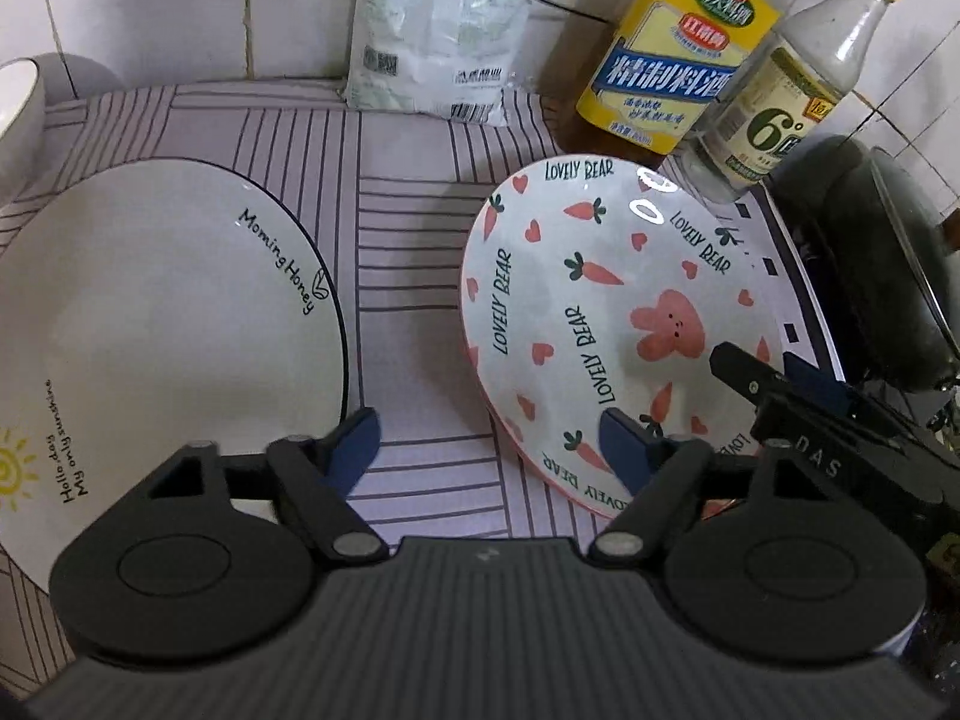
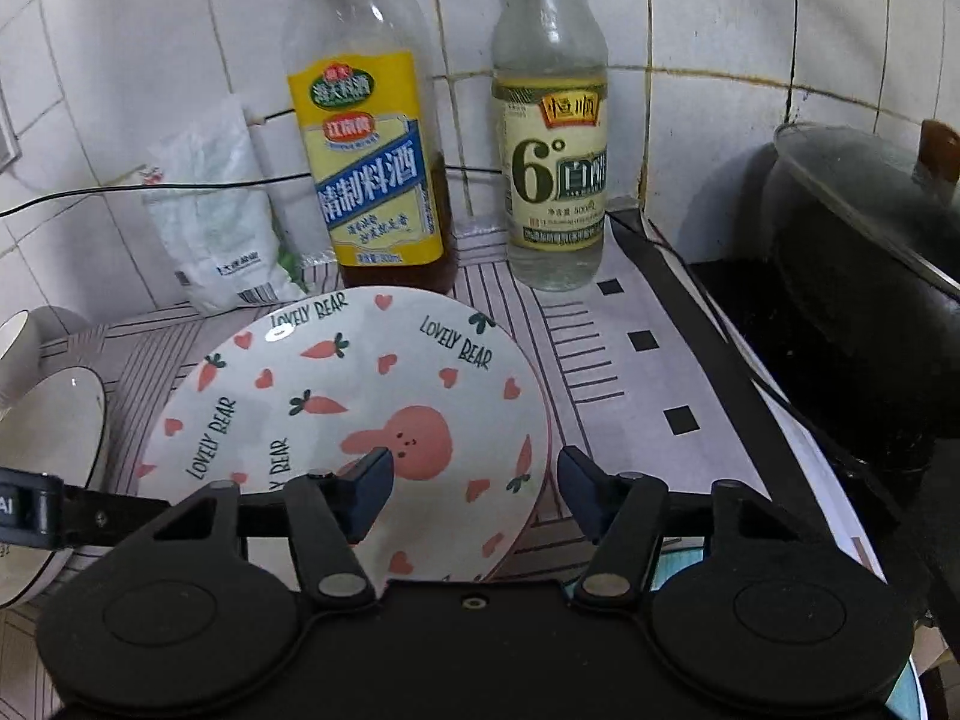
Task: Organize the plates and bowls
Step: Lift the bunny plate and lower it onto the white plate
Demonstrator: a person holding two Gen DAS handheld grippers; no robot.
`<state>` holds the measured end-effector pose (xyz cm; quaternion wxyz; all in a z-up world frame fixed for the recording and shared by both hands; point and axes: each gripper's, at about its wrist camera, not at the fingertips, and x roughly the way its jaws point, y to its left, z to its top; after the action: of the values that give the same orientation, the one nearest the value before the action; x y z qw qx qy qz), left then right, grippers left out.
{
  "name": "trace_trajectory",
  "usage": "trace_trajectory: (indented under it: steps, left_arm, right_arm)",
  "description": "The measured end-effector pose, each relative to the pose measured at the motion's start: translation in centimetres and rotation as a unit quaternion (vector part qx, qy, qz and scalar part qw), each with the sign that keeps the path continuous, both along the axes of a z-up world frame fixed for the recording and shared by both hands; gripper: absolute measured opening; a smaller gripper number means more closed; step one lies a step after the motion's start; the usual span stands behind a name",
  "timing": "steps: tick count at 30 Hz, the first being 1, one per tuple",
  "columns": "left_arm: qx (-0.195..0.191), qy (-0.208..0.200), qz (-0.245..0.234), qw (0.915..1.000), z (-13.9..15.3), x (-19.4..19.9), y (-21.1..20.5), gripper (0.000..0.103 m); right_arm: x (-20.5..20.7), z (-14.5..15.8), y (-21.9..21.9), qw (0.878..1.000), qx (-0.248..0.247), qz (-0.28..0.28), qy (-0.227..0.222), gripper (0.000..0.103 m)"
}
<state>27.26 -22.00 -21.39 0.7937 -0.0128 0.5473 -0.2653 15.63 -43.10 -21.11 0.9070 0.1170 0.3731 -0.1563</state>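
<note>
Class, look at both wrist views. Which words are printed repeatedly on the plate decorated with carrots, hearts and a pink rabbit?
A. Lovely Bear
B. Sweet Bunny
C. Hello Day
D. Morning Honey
A: the carrot plate carries "LOVELY BEAR" in dark letters several times around the rabbit, while "Morning Honey" sits on the plain white plate beside it.

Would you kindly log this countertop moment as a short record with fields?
surface: striped cloth on a counter against a tiled wall
plates: carrot-print plate, white plate beside it, apart
bowl: white bowl at the far left edge
behind plates: two bottles, yellow-label bottle and clear bottle, plus white bag
right side: dark pot
left gripper: open, over the cloth between the plates
right gripper: open, straddling the carrot-print plate's right rim
</note>
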Motion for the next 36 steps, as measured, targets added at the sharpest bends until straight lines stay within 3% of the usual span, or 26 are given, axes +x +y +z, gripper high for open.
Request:
trace_trajectory:
  steps: [5,9,12,20,25,30,33,36]
  left_arm:
    - [0.016,0.002,-0.029,0.9995,-0.5,0.3,-0.7,0.040]
    - [0.005,0.005,-0.037,0.9993,-0.7,0.3,-0.9,0.033]
    - [0.000,0.007,-0.027,0.9996,-1.1,0.7,-0.9,0.032]
    - [-0.020,0.014,-0.004,0.9997,-1.8,1.9,-1.0,0.029]
    - [-0.040,0.014,-0.002,0.9991,-1.9,2.3,-1.2,0.026]
    - [-0.019,-0.006,-0.020,0.9996,-1.2,1.6,-1.5,0.027]
    - [-0.004,-0.044,-0.026,0.9987,-0.1,1.2,-1.2,0.027]
    - [-0.032,-0.040,-0.027,0.9983,1.2,1.5,0.0,0.028]
  right_arm:
    - [0.7,-0.4,-0.6,1.000,0.016,-0.005,0.003,0.058]
    - [0.9,-0.7,-1.0,1.000,0.010,-0.005,0.008,0.045]
    - [1.0,-1.2,-1.4,1.000,0.011,0.000,0.017,0.035]
    - [1.2,-1.8,-2.9,0.997,0.068,-0.018,-0.005,0.037]
    - [1.5,-2.0,-3.0,0.998,0.067,-0.016,-0.014,0.037]
    - [1.3,-2.1,-3.3,0.997,0.069,-0.009,-0.021,0.031]
    - [0.5,-1.4,-2.8,0.997,0.060,0.007,-0.044,0.026]
    - [-0.3,-0.5,-2.5,0.994,0.077,0.022,-0.068,0.023]
